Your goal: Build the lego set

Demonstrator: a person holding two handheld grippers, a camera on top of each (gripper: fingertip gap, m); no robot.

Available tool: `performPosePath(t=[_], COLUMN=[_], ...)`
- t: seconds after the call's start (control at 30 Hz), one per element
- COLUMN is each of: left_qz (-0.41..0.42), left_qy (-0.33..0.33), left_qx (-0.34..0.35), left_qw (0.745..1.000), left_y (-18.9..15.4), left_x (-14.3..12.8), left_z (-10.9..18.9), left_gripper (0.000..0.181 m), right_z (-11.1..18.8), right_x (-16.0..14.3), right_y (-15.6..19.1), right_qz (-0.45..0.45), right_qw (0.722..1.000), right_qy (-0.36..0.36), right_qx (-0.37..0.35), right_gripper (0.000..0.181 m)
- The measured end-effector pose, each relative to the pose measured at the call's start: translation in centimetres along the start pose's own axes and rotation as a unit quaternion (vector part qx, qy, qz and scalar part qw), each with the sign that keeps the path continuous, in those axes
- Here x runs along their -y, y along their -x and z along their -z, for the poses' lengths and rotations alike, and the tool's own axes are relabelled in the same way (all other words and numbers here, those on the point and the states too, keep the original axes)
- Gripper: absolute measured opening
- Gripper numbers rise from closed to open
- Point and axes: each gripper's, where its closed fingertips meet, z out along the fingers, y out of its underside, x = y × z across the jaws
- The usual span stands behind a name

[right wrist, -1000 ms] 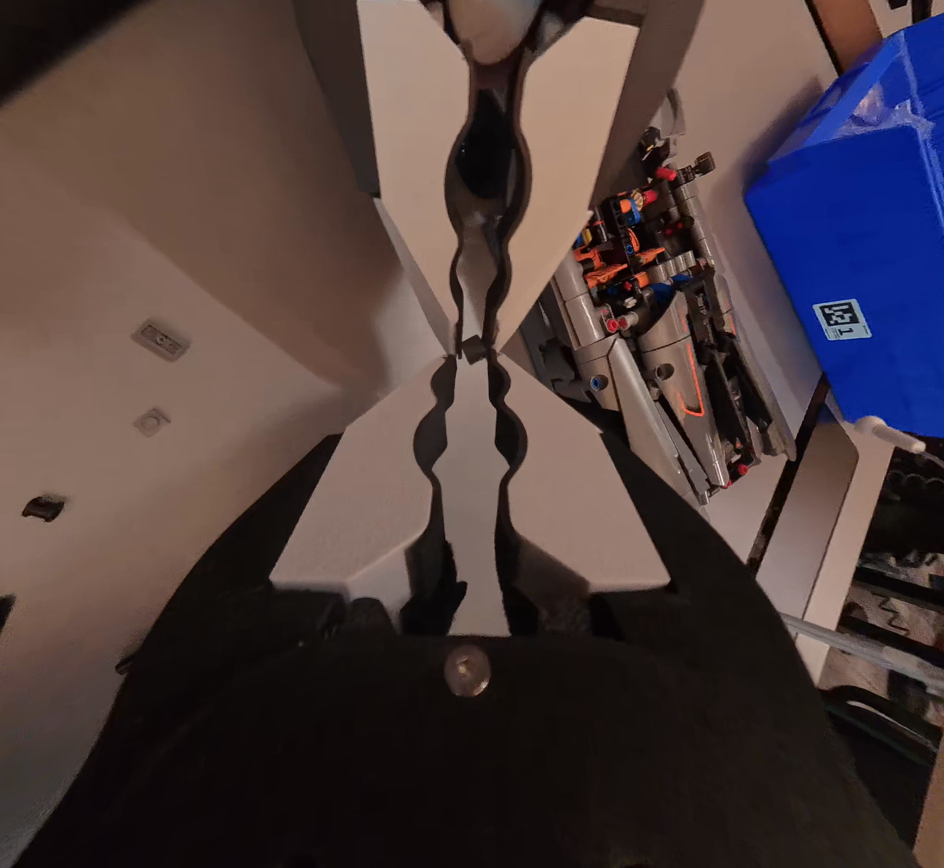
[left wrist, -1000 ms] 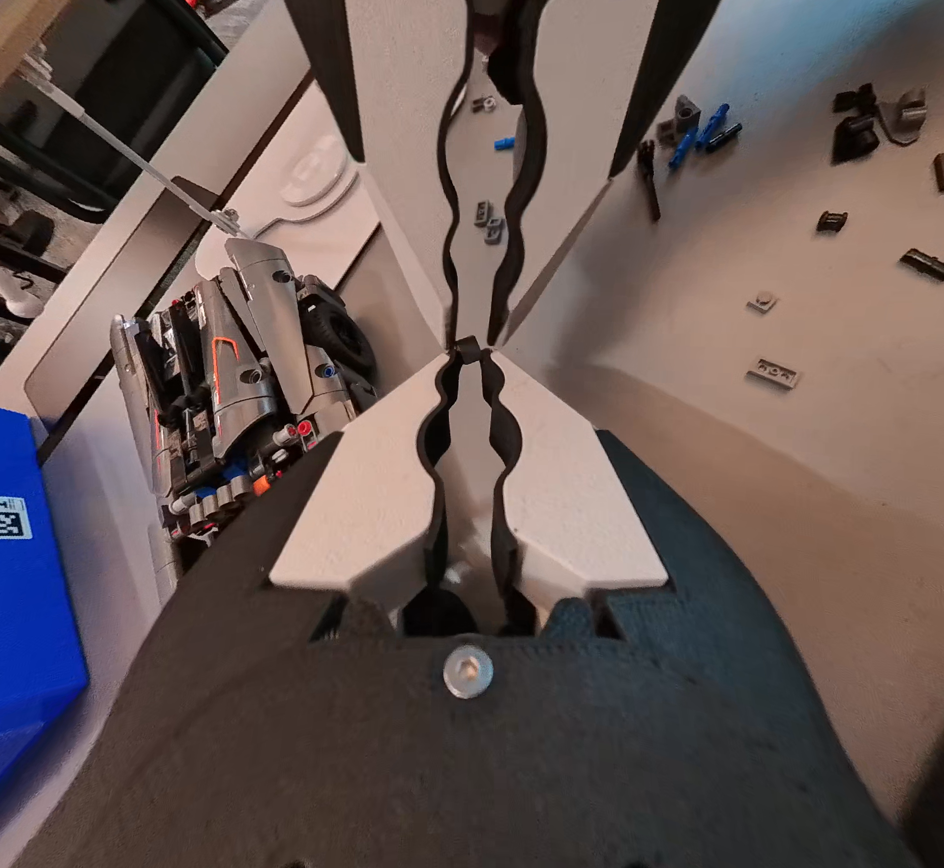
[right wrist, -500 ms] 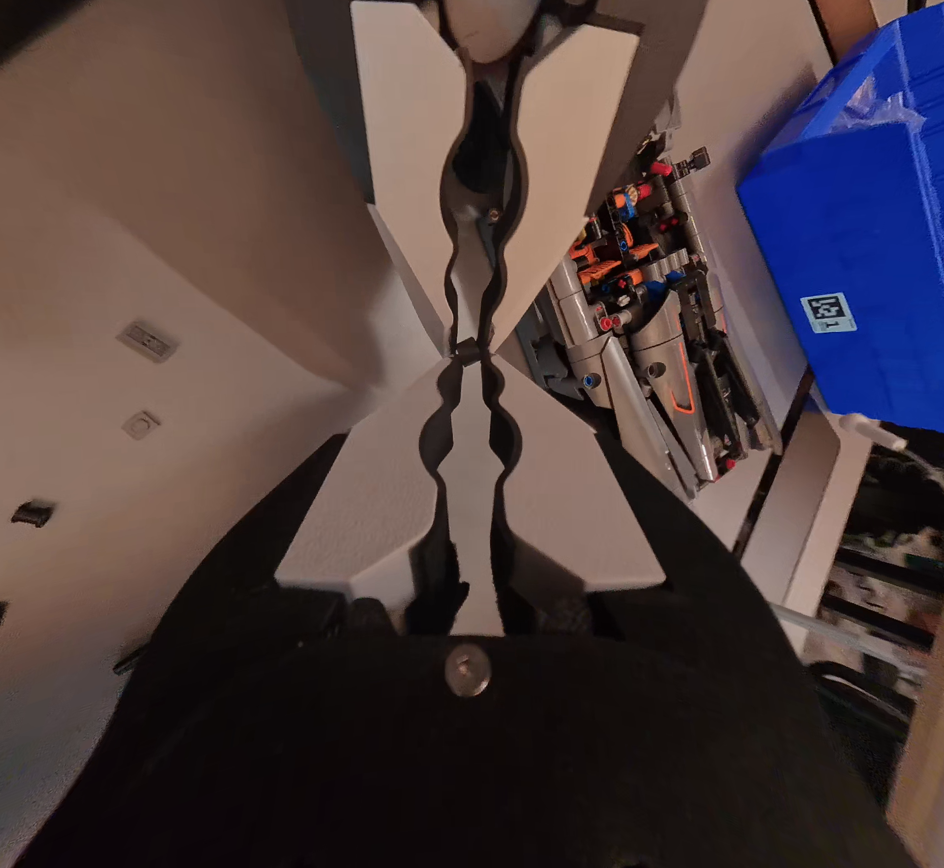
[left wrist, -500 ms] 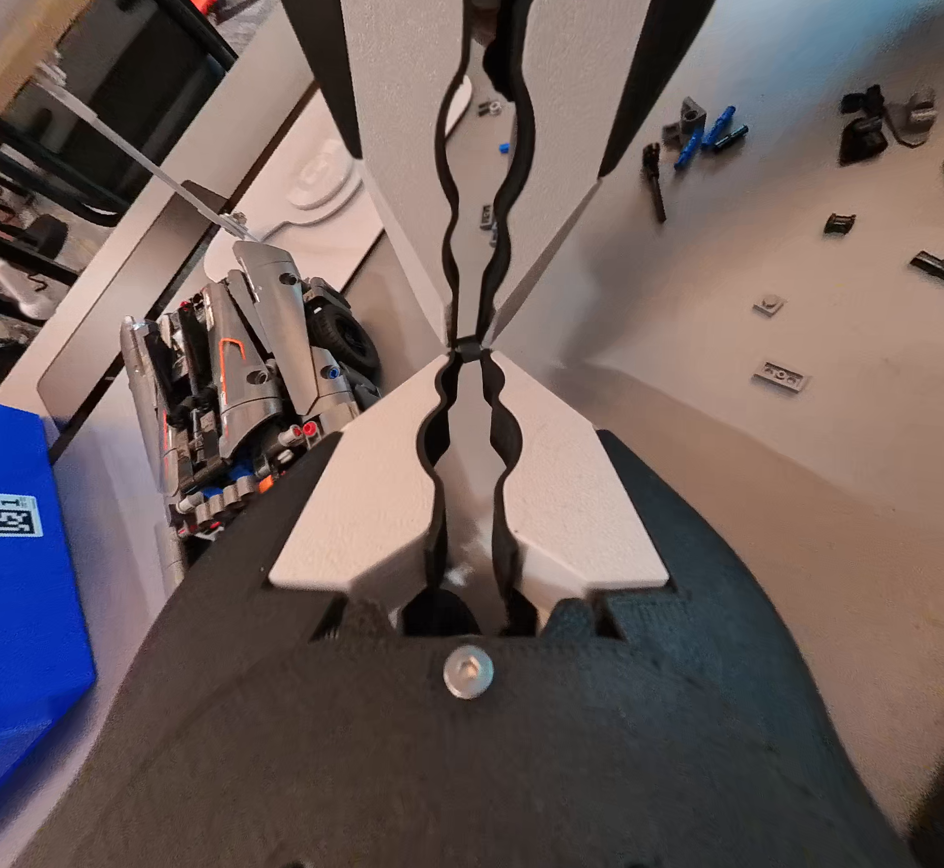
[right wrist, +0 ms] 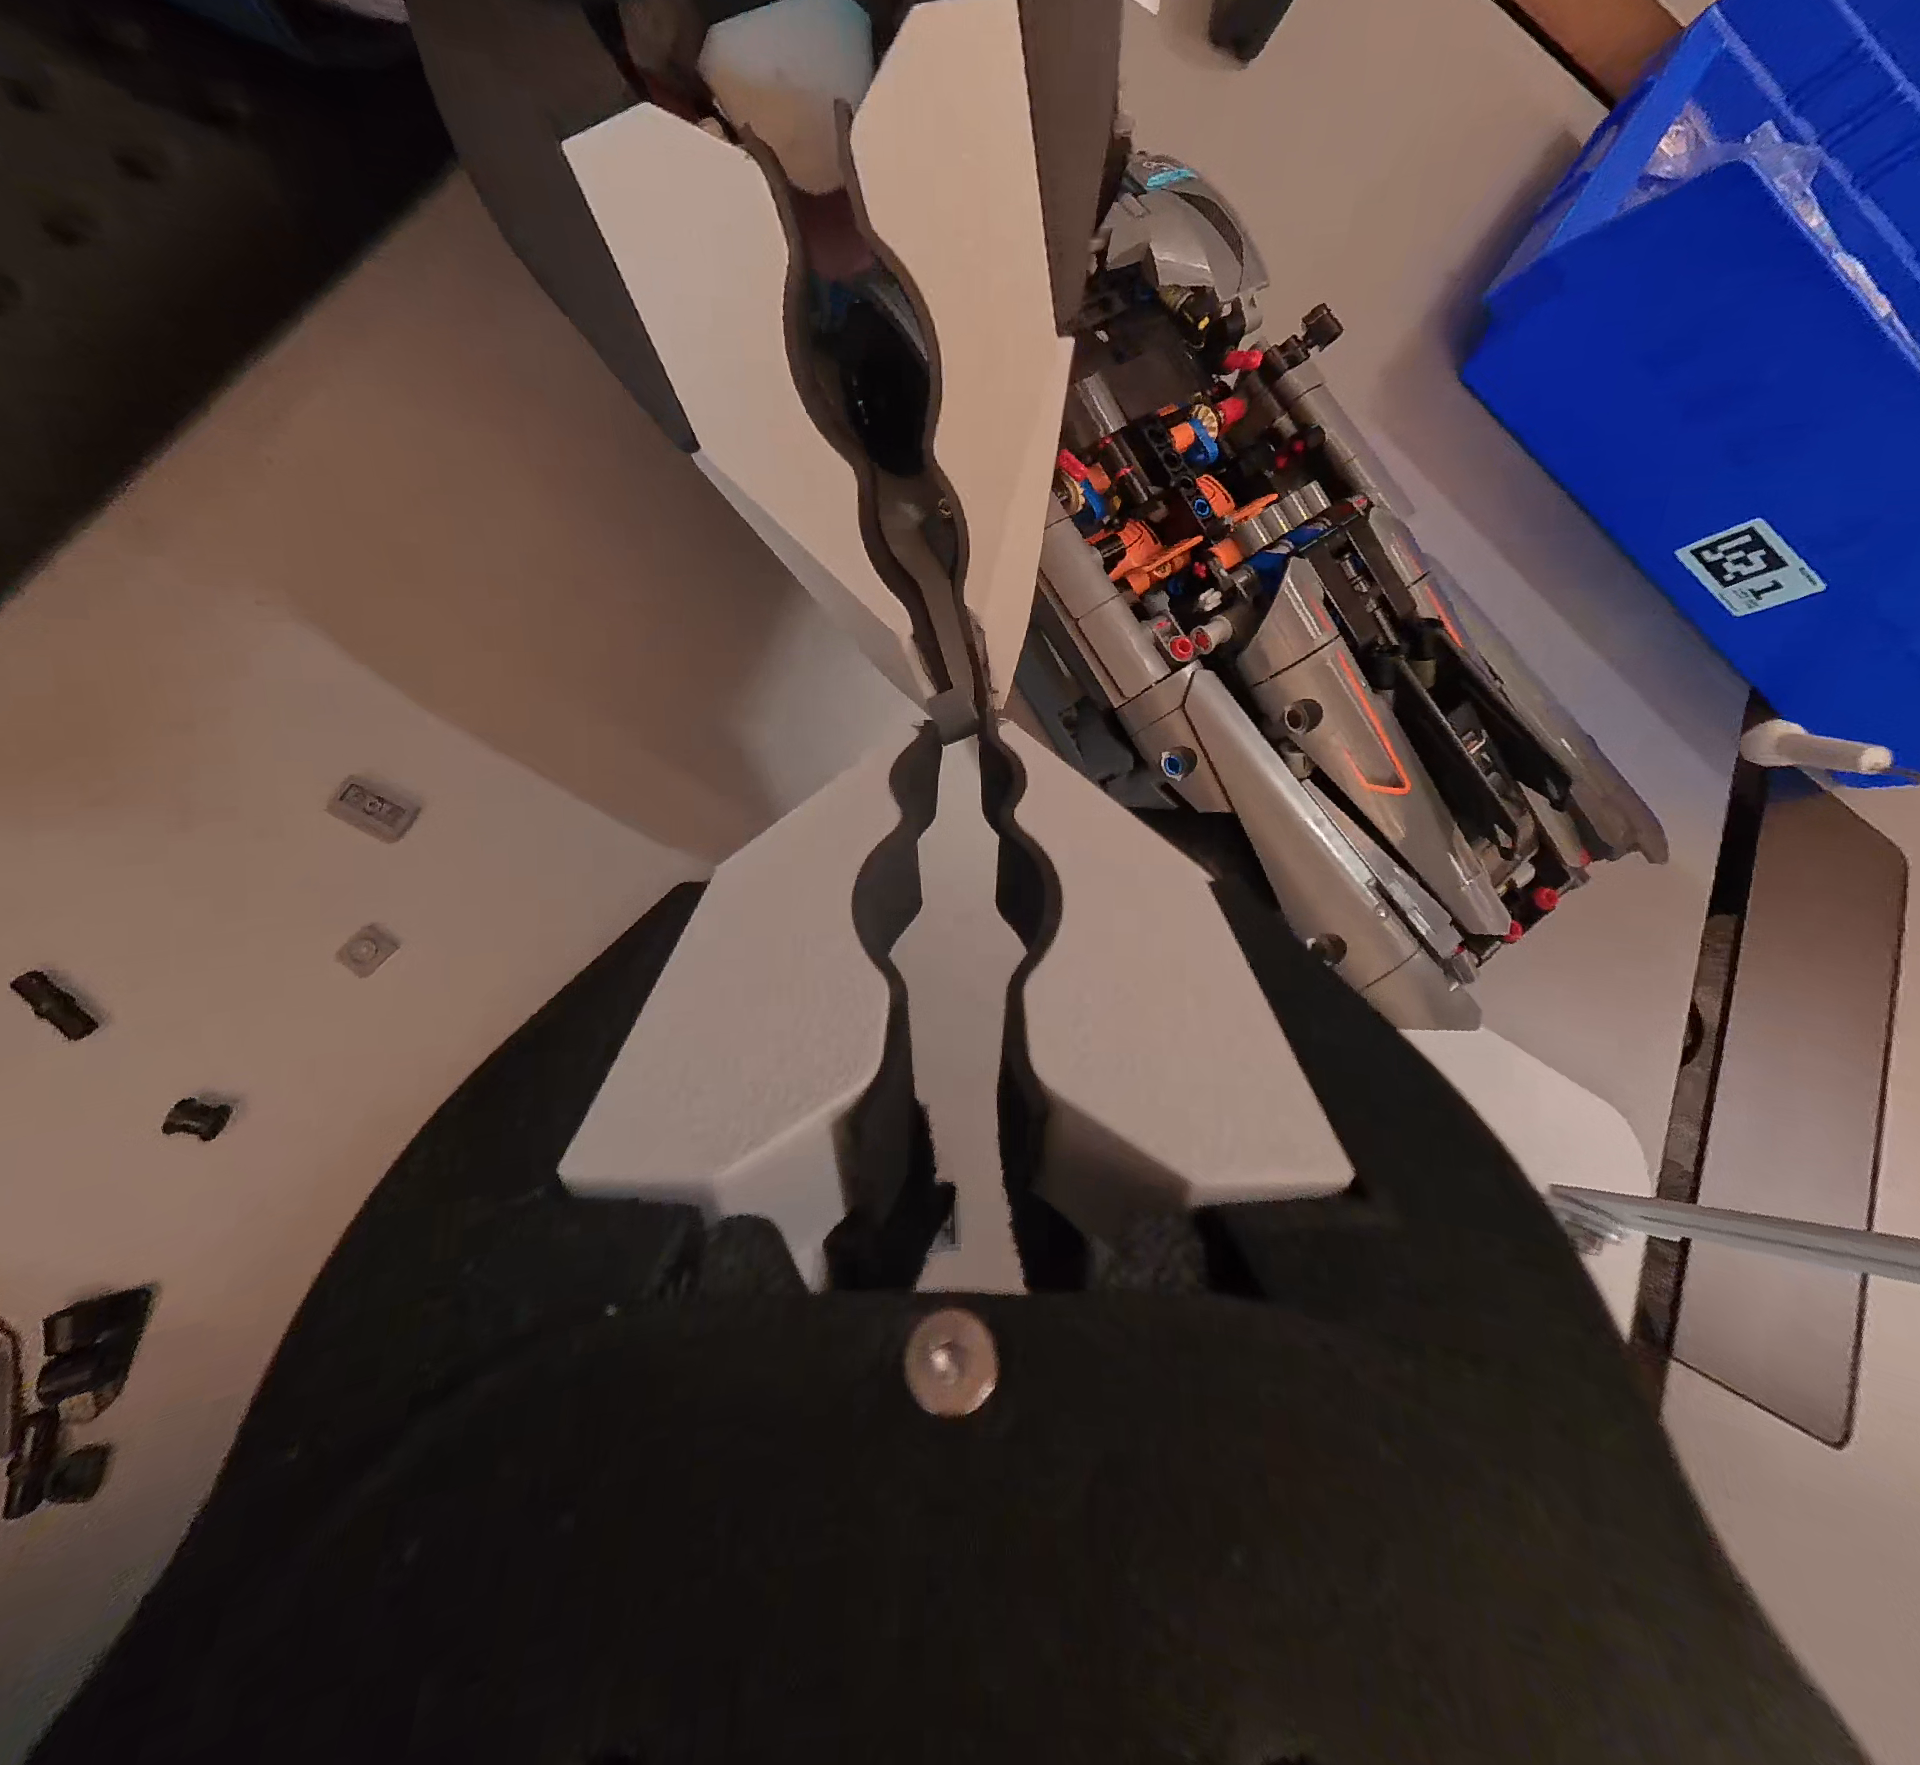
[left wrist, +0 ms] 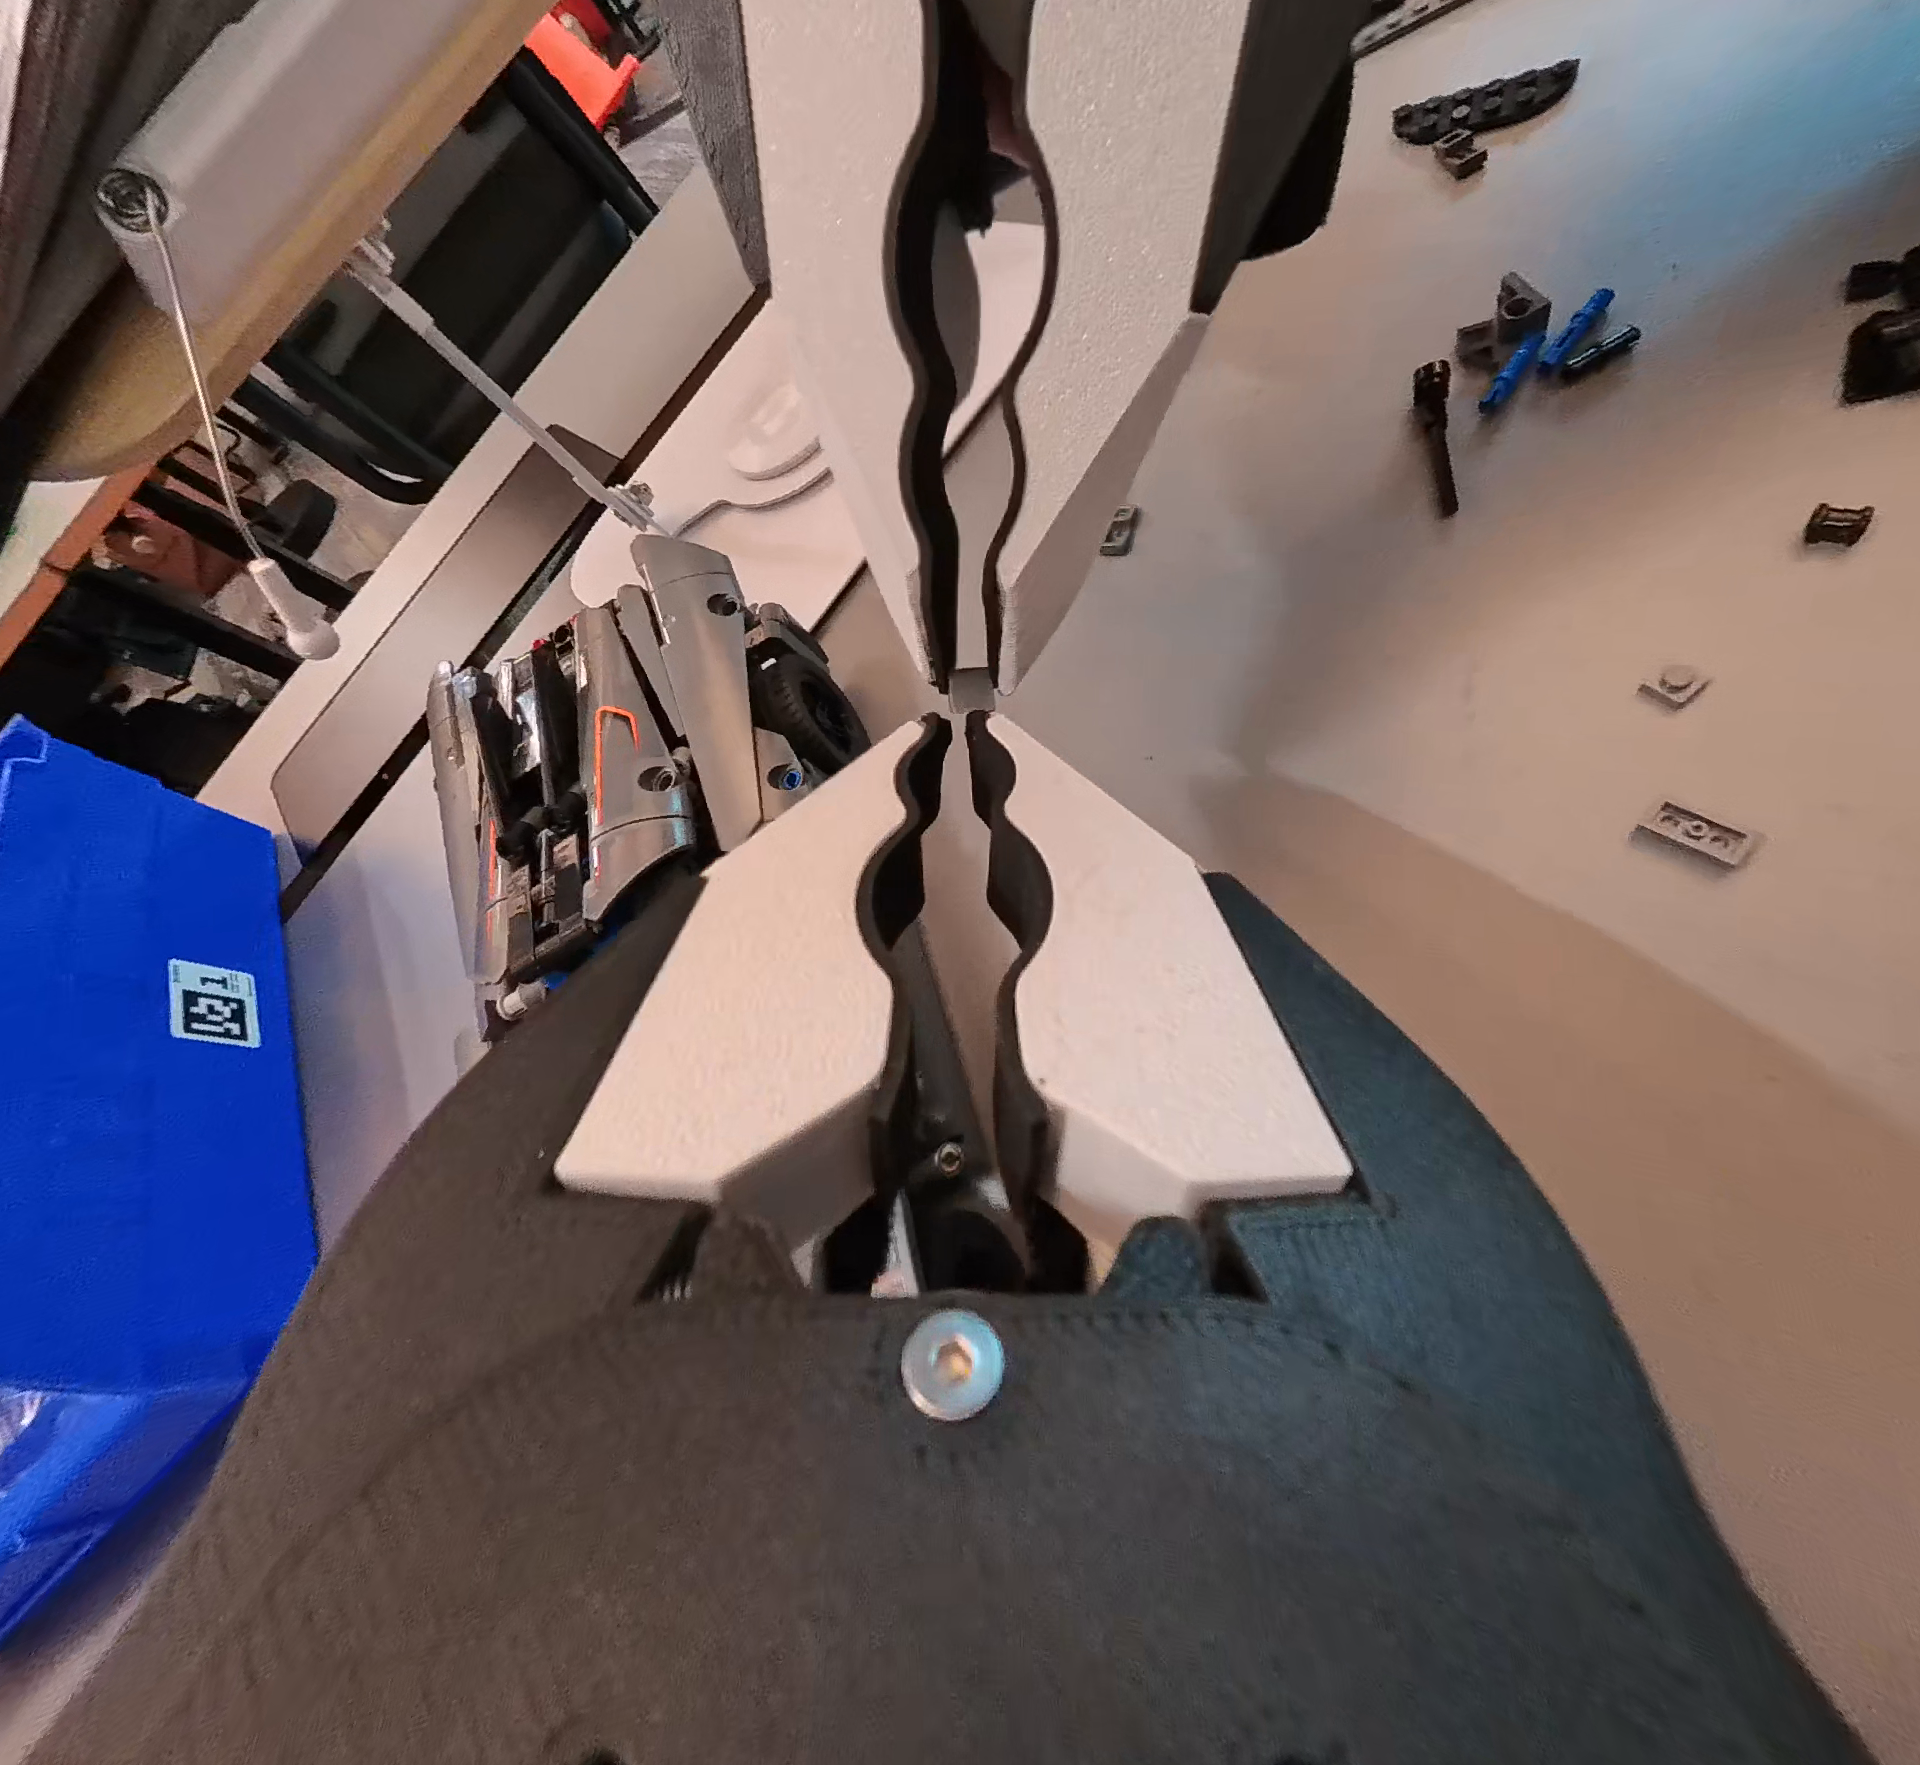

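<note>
A small grey lego piece (left wrist: 972, 691) is pinched between the tips of my right gripper (right wrist: 954, 741), which comes in from the top of the left wrist view (left wrist: 969, 676). The piece also shows in the right wrist view (right wrist: 956, 718). My left gripper (left wrist: 951, 726) meets the right one tip to tip. Its jaws are closed to a thin slit just below the piece, and I see nothing between them. The partly built grey, black and orange lego car (left wrist: 613, 780) lies on its side on the white table, beside both grippers (right wrist: 1330, 676).
A blue bin (left wrist: 125, 1040) stands beyond the car, near the table edge (right wrist: 1745, 365). Loose parts lie on the table: a grey plate (left wrist: 1694, 848), blue pins (left wrist: 1548, 344), black pieces (left wrist: 1486, 94), and small grey and black parts (right wrist: 374, 806). Shelving and cables lie past the edge. My two grippers' fingertips are within a few centimetres of each other.
Both grippers were closed tip to tip on the small piece. Now the piece sits in the right gripper's tips, and the left tips are just off it. Both views have swung.
</note>
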Motion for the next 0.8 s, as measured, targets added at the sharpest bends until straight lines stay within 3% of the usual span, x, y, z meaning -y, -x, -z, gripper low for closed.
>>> performPosePath(t=[0.5, 0.67, 0.8], left_qz=[0.015, 0.042, 0.057], left_qy=[0.011, 0.068, 0.104], left_qx=[0.015, 0.063, 0.061], left_qw=[1.000, 0.995, 0.991], left_y=[0.8, 2.9, 3.0], left_x=[-0.5, -2.9, -4.3], left_z=[0.1, 0.5, 0.1], left_gripper=[0.000, 0.007, 0.017], right_z=[-0.4, -0.9, -1.3], right_x=[-0.2, -0.2, -0.5], right_y=[0.0, -0.6, -1.3], right_qz=[-0.008, -0.042, -0.084], right_qw=[1.000, 0.999, 0.996], right_qy=[0.009, 0.002, -0.003], right_qx=[0.003, -0.002, -0.006], right_gripper=[0.006, 0.006, 0.006])
